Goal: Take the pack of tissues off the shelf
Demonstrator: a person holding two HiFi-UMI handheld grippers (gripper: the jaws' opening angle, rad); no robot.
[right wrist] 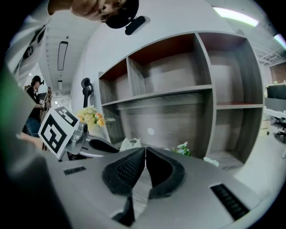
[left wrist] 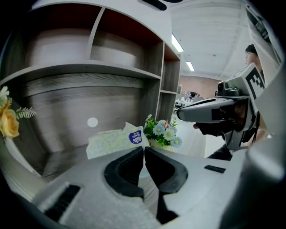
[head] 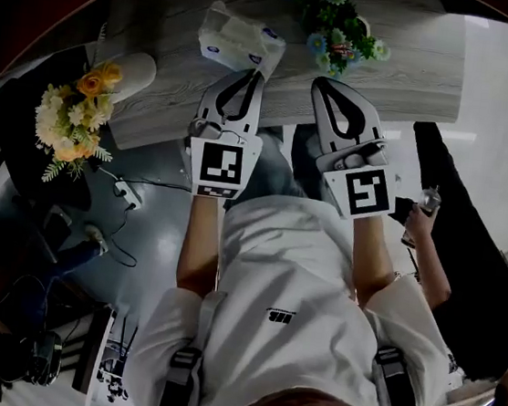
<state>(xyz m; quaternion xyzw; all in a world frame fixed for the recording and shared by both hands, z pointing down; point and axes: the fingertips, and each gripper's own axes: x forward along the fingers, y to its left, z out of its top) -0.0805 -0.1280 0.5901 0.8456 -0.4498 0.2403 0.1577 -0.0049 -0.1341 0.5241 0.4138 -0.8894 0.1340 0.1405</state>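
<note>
On the lowest board of the grey wooden shelf [head: 407, 78] lies the pack of tissues [head: 240, 41], pale with a round blue label, and a tissue pokes up from its top. To its right on the same board stands a small bunch of blue and white flowers [head: 336, 24]. Well off to its left sits a bouquet of yellow flowers [head: 76, 116] by a white vase.

The person, in a white shirt, holds the 2 grippers side by side at the board's front edge. The left gripper [head: 253, 74] points at the near corner of the pack. Its tips are just beside the pack, and I cannot tell whether they touch it. In the left gripper view its 2 black pads [left wrist: 127, 167] meet at the tips with nothing between them, and the pack shows just beyond. The right gripper [head: 322, 83] points at the board between the pack and the blue flowers, with its jaws likewise pressed together and empty.
</note>
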